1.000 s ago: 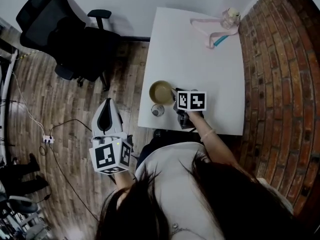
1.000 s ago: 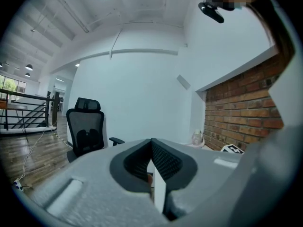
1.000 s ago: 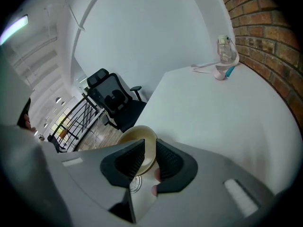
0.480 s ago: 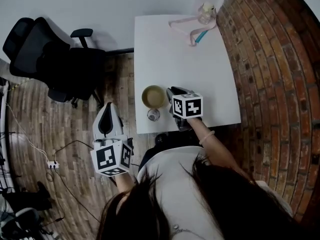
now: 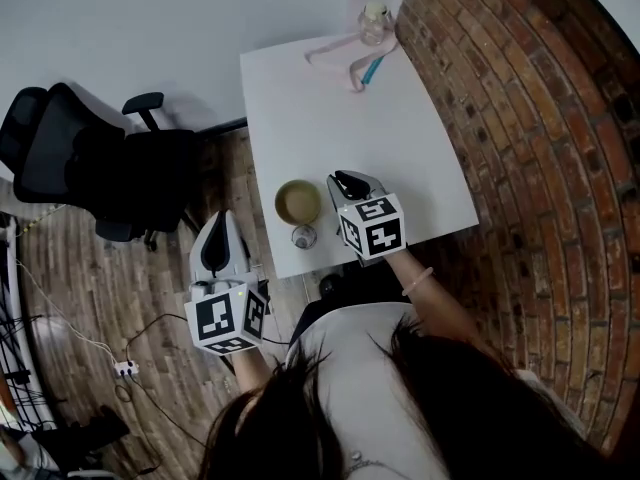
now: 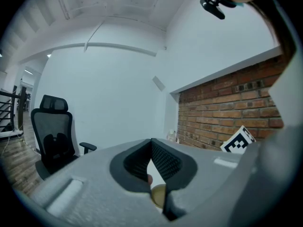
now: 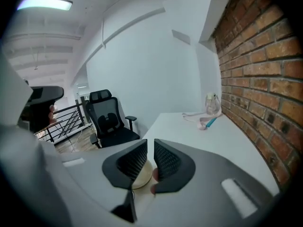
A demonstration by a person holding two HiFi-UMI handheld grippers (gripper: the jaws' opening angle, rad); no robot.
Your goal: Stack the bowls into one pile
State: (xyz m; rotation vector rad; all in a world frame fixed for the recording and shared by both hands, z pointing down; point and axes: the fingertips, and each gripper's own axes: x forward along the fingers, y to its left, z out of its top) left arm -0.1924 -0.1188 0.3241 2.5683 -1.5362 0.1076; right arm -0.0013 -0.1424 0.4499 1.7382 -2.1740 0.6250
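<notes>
Bowl sits mid-frame beside the right gripper, its jaws barely parted and empty; left gripper, lower left, is clenched empty.

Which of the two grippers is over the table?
The right gripper, beside the tan bowl; the left gripper hangs over the wooden floor.

A white table stands with its right side against a brick wall. From the table's middle, a tan bowl sits at about 7 o'clock, near the left edge. At the bowl's 6 o'clock, close to the near edge, is a small clear round dish, apart from the bowl. At the table's 1 o'clock corner stands a jar, with a pink strap and a teal pen lying at its 7 o'clock.
</notes>
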